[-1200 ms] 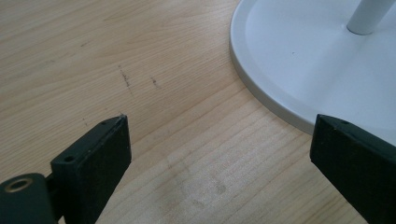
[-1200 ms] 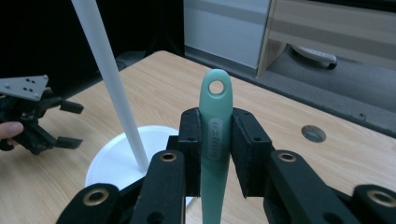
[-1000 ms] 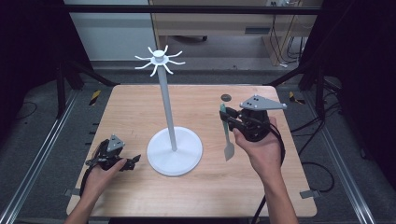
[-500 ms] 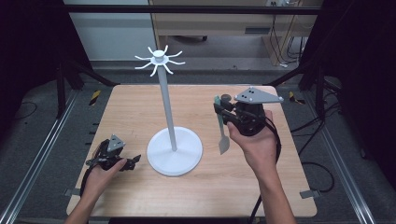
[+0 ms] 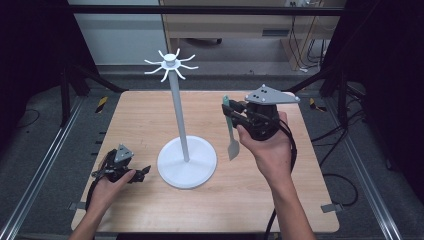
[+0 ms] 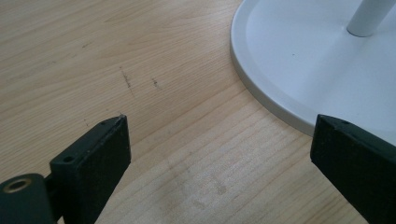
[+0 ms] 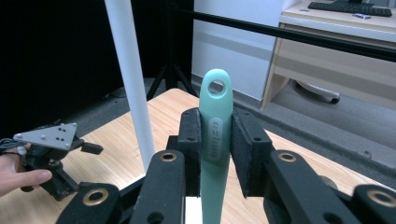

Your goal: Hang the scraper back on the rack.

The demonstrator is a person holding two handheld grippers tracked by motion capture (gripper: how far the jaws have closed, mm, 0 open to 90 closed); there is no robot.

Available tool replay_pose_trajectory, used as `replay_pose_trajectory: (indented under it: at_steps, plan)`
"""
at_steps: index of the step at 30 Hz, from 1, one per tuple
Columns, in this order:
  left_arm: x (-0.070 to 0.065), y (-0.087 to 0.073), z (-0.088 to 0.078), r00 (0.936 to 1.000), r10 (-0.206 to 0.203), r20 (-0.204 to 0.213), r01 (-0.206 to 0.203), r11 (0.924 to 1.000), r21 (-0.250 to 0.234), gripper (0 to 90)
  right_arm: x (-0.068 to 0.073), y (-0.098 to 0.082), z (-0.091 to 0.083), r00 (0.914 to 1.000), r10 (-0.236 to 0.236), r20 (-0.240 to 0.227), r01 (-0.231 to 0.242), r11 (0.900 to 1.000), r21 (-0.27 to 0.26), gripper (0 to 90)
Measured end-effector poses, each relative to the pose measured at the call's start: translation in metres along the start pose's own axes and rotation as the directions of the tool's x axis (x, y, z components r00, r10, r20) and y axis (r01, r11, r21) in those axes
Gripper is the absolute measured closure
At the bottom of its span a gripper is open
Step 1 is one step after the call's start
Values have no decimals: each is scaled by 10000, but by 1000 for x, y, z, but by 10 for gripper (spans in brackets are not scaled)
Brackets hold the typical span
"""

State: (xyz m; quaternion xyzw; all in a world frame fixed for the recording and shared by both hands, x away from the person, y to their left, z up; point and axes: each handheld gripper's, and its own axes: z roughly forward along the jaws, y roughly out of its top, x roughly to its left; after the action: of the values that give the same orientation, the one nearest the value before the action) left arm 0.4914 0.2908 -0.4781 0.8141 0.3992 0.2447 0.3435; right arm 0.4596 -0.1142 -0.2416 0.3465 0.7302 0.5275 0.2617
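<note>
A white stand rises from a round base point(image 5: 187, 162) at the table's middle; its thin pole point(image 5: 179, 115) ends in a ring of hooks point(image 5: 170, 64). My right gripper point(image 5: 234, 114) is in the air right of the pole, shut on the handle of a pale green spatula point(image 5: 231, 135), whose blade hangs down above the table. In the right gripper view both pads squeeze the spatula handle point(image 7: 215, 126), its hanging hole uppermost, with the pole point(image 7: 130, 79) to the left. My left gripper point(image 5: 142, 172) rests on the table left of the base, open with nothing between its jaws point(image 6: 219, 135).
The wooden table point(image 5: 280, 200) ends close behind the stand. A black frame bar point(image 5: 210, 10) crosses overhead at the back, with a wooden desk point(image 7: 327, 51) beyond it. Metal rails point(image 5: 45, 165) run along both sides.
My right gripper has lifted the spatula higher and carried it slightly left toward the pole. The left gripper has stayed put.
</note>
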Motion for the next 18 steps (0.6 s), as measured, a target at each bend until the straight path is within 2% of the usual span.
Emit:
replay_pose_trajectory:
  at_steps: [18]
  plan:
    - [0,0,0,10000,-16,1,16,10000,-69,46,16,20,6,9990,-119,-429,104,9994,-342,746]
